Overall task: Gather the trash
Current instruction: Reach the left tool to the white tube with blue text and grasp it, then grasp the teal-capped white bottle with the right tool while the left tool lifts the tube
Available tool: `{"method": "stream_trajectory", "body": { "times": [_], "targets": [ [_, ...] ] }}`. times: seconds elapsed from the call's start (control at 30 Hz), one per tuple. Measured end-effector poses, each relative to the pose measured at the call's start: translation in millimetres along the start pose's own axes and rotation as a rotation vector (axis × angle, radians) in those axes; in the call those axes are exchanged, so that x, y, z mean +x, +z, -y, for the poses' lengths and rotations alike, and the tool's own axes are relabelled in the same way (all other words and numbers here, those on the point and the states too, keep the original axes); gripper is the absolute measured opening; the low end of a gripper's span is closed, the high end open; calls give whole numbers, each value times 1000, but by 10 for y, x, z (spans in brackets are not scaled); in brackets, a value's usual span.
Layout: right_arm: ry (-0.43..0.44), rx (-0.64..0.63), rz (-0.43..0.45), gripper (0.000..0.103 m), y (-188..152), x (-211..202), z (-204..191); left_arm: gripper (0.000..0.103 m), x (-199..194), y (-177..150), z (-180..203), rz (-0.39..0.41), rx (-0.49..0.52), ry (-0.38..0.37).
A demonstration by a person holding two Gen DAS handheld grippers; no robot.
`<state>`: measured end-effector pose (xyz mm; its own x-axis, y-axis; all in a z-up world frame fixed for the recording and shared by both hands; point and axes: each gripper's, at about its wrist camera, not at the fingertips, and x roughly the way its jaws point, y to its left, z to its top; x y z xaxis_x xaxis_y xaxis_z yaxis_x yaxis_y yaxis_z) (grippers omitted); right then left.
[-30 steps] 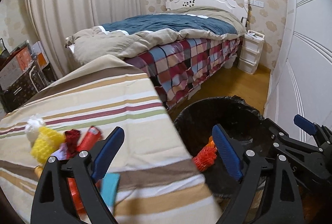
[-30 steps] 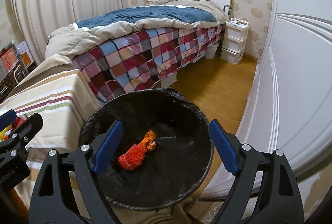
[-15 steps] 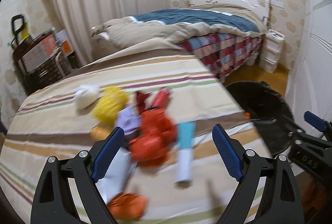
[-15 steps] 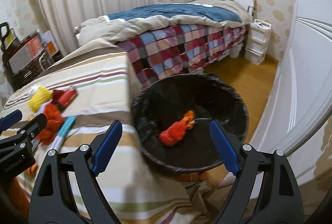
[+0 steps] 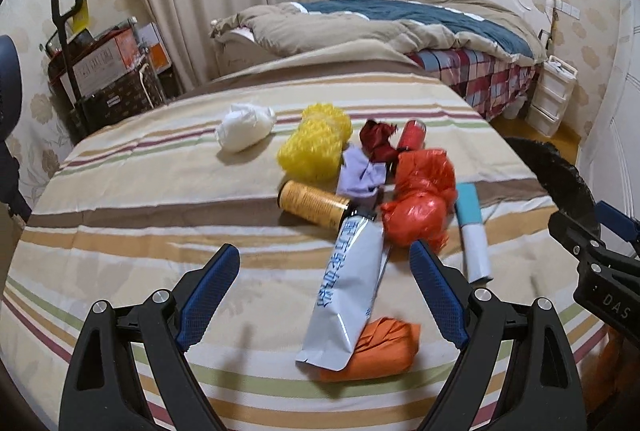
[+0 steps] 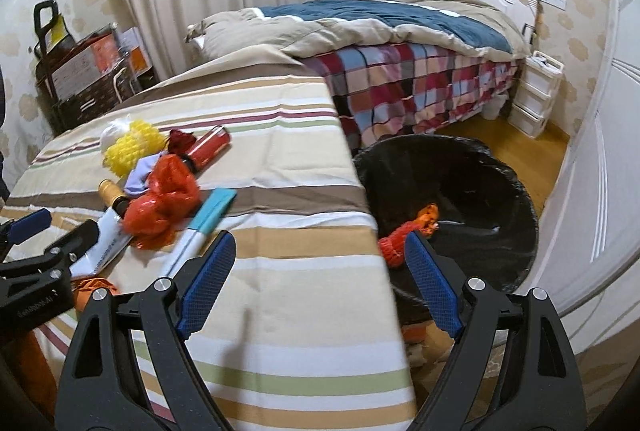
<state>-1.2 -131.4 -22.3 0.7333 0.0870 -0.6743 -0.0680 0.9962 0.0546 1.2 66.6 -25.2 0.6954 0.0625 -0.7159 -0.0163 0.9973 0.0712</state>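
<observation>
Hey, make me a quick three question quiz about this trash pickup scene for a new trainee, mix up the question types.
1. True or false: the left gripper is clamped on the white pouch.
2. Multiple choice: what already lies in the black-lined bin? A) an orange-red mesh bundle B) a yellow sponge C) a white tissue ball
3. Fill in: the crumpled red plastic bag lies on the ______ cloth.

Key
1. False; its jaws stand open above the pouch.
2. A; the mesh bundle lies inside, while the yellow sponge and tissue ball are on the cloth.
3. striped
</observation>
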Motion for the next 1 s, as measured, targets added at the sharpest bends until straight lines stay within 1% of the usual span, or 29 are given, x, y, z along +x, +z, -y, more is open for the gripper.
{"method": "stream_trajectory", "body": {
  "times": [0.13,0.17,0.2,0.23,0.3,0.33,0.4,0.43,0.5,0.6,0.77,0.9,0.97,1.0],
  "targets": [
    [6,-21,-10,84,5,34,-106,85,88,-56,-29,-33,7,-23],
    [8,-26,-13,84,3,45,-131,80,115,-63,-39,-42,9,-31],
    [8,-31,-16,84,1,56,-154,72,144,-59,-38,-54,12,-42],
    [9,-35,-20,84,-1,66,-174,68,166,-64,-34,-65,13,-48],
    [11,-41,-24,84,-4,82,-203,56,228,-74,-50,-94,11,-72],
    [11,-43,-25,84,-2,90,-219,53,244,-75,-43,-104,10,-81],
    [12,-48,-27,84,6,107,-247,40,274,-87,-53,-120,8,-107],
    [13,-50,-30,84,11,114,-261,40,270,-90,-55,-116,11,-108],
    [15,-54,-32,84,16,122,-281,35,255,-102,-55,-109,14,-118],
    [18,-64,-36,84,25,141,-327,32,198,-103,-89,-91,7,-134],
    [27,-92,-42,84,37,177,-436,31,63,-80,-179,-58,-8,-143],
    [32,-122,-53,84,50,233,-566,31,-14,-85,-275,-35,-24,-125],
    [32,-141,-62,81,58,269,-634,31,-28,-78,-324,-30,-36,-118],
    [30,-149,-66,77,67,287,-668,31,-36,-84,-366,-26,-47,-112]
  ]
}}
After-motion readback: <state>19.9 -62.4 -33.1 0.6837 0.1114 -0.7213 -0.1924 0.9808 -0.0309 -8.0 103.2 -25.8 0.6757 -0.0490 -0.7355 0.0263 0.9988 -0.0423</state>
